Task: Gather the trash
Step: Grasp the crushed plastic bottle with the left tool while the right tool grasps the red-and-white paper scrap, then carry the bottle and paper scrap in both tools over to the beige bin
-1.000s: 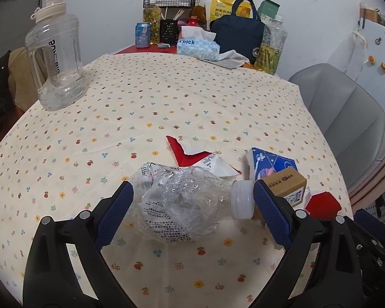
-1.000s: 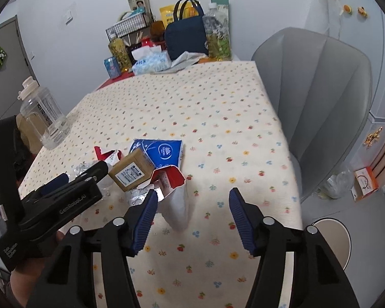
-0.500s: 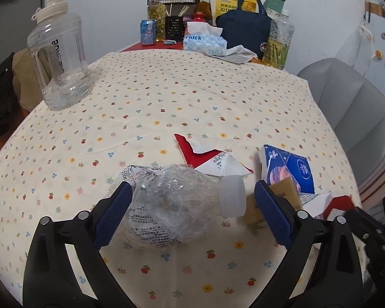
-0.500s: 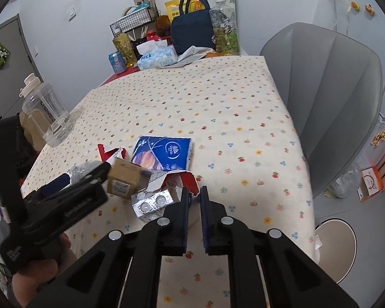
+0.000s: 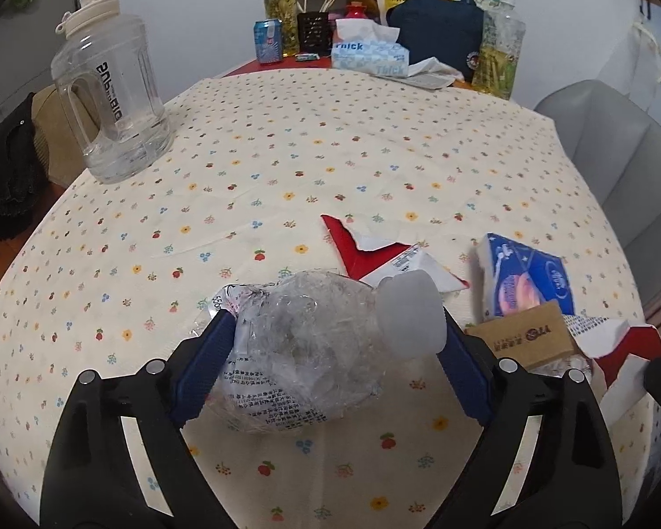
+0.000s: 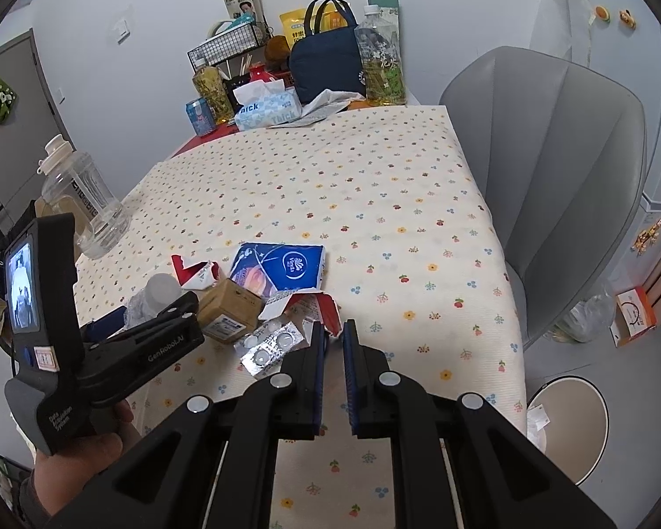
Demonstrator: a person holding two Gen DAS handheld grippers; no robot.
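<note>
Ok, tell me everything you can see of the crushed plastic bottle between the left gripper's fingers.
The crushed plastic bottle is clear, thin and badly crumpled, with a printed label wrapped around its base end and a white cap at the other end. It lies sideways between the blue pads of the left gripper: the base end against the left pad, the cap against the right one. The jaws have just been closing on it. Whether it rests on the flowered tablecloth or is lifted off it, I cannot tell.

Left gripper closing, wide; right gripper pinched shut.
</note>
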